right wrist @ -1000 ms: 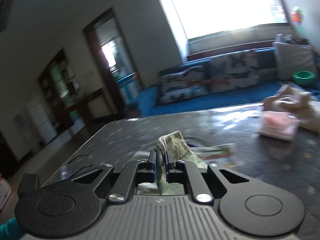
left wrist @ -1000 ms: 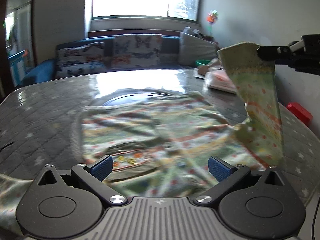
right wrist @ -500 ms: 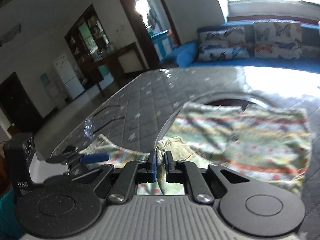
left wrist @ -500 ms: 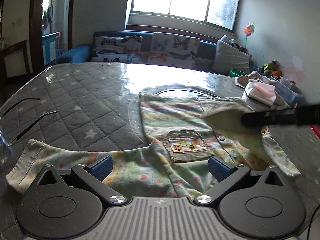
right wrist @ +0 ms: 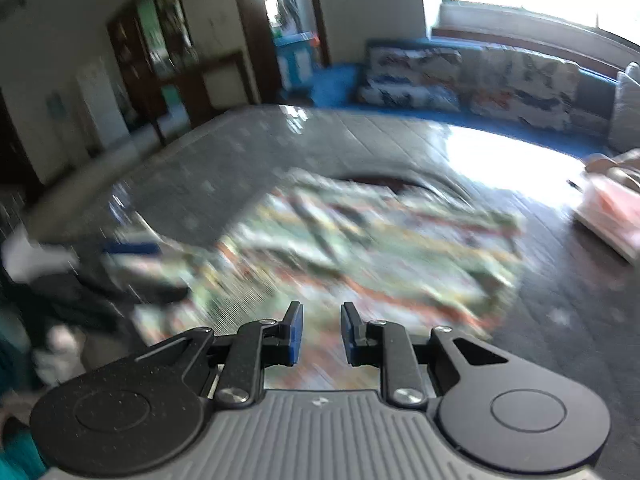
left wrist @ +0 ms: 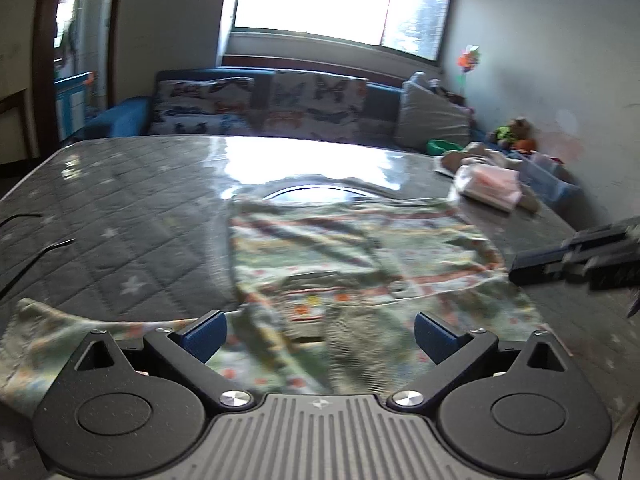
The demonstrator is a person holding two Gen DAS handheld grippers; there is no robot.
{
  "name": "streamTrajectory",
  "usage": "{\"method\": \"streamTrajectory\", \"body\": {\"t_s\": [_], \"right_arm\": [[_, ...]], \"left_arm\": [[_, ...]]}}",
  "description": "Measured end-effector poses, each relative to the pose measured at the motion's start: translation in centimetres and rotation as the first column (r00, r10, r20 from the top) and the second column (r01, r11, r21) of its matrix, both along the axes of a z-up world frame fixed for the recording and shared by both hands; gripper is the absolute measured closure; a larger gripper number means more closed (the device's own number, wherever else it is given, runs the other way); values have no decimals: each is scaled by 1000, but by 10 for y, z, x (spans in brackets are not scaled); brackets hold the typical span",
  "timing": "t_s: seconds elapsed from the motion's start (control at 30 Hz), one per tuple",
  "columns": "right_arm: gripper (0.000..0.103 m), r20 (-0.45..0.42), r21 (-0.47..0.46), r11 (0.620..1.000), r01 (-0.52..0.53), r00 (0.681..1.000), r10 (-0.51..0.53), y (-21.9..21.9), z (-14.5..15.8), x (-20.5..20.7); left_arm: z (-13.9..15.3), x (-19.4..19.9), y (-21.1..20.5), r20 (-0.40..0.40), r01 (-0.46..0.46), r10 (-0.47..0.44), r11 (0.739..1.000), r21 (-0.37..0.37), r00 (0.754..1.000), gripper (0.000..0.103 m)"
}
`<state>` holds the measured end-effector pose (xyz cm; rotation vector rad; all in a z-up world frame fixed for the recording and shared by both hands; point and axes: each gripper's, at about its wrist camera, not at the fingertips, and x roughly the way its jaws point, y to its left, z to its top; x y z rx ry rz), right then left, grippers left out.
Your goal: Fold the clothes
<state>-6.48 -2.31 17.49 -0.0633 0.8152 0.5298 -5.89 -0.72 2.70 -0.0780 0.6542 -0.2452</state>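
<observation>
A bright window [left wrist: 336, 0] lights the room from behind a blue sofa [left wrist: 256, 100] with butterfly cushions, and in front of the sofa stands the grey quilted tabletop [left wrist: 120, 208] with small white stars, shiny where the light falls on it. The patterned shirt [left wrist: 352, 256] lies spread in the middle of the tabletop, its far hem near a round mark in the surface. One sleeve [left wrist: 60, 328] reaches out to the near left corner, and the right side of the shirt is folded over the body, so its edge makes a curved line there.

To the left of the shirt the quilted surface is bare up to the rounded edge — much free room on this side. At the far right edge lies a small pile of folded pale clothes [left wrist: 490, 186], apart from the shirt.

The left claw [left wrist: 320, 334] hovers over the near hem of the shirt, its blue pads far apart, with nothing between them. The right claw [right wrist: 322, 336] has just been opening; there is now a narrow gap between its pads and no cloth in it — only the blurred shirt lies below. In the left view its dark tip [left wrist: 576, 256] is beside the folded right edge of the shirt.
</observation>
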Motion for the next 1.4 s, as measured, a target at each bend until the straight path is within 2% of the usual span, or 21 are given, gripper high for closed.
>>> {"method": "streamTrajectory", "body": {"t_s": [0.07,0.2,0.33,0.53,0.67,0.9,1.0,1.2,1.4], "right_arm": [[82,-32,-48,999,23,999,-24,-17,-16,-5],[83,-75,-86,995,47,996,-53,-37,-40,-12],[85,-92,-127,989,69,992,-81,-50,-50,-16],[85,22,-98,990,100,995,-98,-50,-32,0],[85,83,-108,991,84,994,-76,-39,-35,20],[85,54,-148,980,130,991,-123,-44,-60,38],[85,68,-147,980,136,990,-127,-46,-56,31],[84,70,-122,992,31,997,-23,-35,-39,-2],[83,23,-147,989,-23,999,27,-29,-53,-32]], "left_arm": [[-2,3,-10,-4,29,-29,1000,0,1000,8],[-6,8,-29,-10,85,-85,996,4,996,14],[-11,10,-44,-14,130,-130,991,11,991,17],[-19,16,-54,-39,157,-156,988,5,987,25],[-23,19,-56,-47,161,-161,987,-2,986,29],[-32,25,-53,-69,151,-151,989,-6,986,31],[-38,26,-49,-84,140,-140,990,-8,987,31],[-39,21,-39,-82,119,-121,992,-30,989,31],[-42,18,-43,-69,123,-122,992,-2,990,31]]}}
